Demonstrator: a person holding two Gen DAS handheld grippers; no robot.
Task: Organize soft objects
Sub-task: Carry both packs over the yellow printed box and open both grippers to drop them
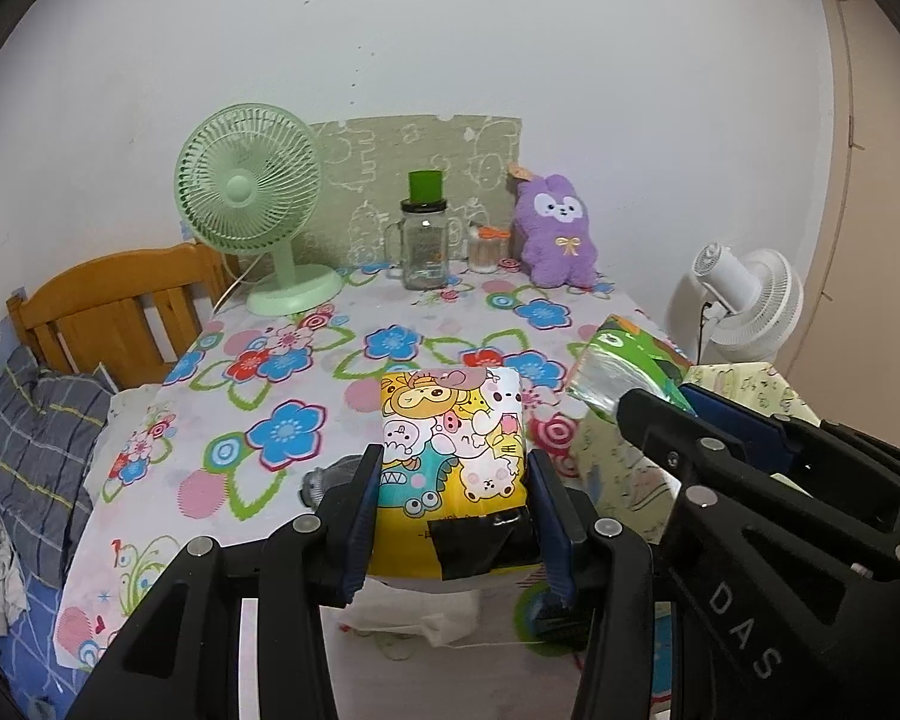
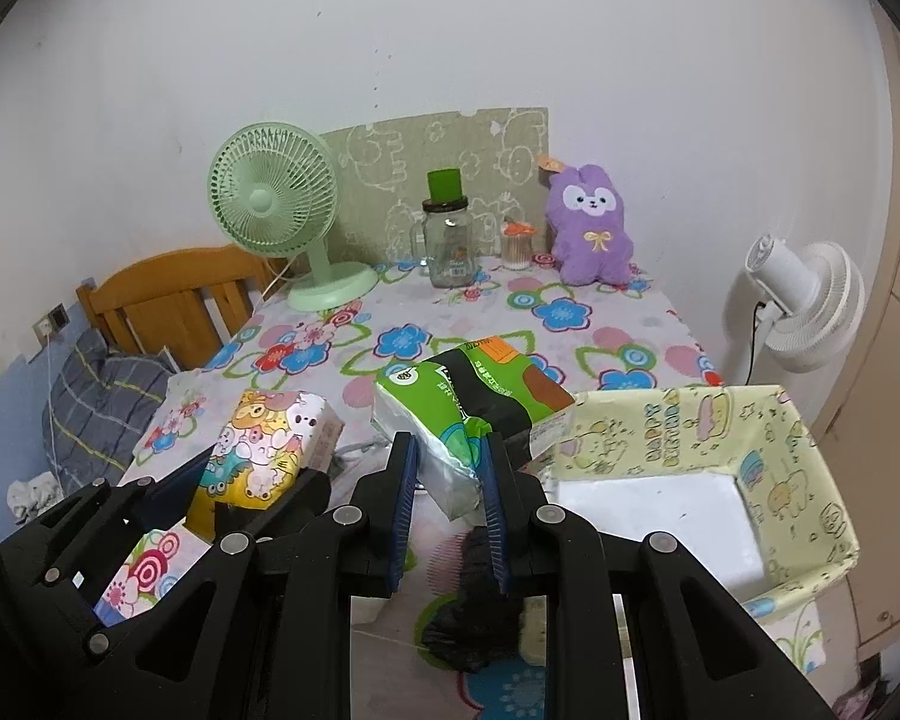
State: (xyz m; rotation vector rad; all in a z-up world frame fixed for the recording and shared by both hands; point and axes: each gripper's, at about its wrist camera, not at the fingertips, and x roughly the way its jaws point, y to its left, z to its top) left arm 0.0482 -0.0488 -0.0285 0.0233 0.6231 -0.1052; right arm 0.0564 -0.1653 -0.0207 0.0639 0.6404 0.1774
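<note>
While each hand-held gripper (image 1: 456,480) (image 2: 447,468) clamps its tissue pack (image 1: 450,450) (image 2: 468,414), box (image 2: 798,450) seemingly open alongside.

Black gripper (image 1: 455,516) frames, blue-padded fingers (image 1: 361,525), silver screws, "DAS" lettering

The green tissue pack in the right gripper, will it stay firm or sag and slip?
The green pack probably sags: its wrapper dents between the right gripper pads. The glossy film looks slippery. It is likely light for its bulk.
</note>
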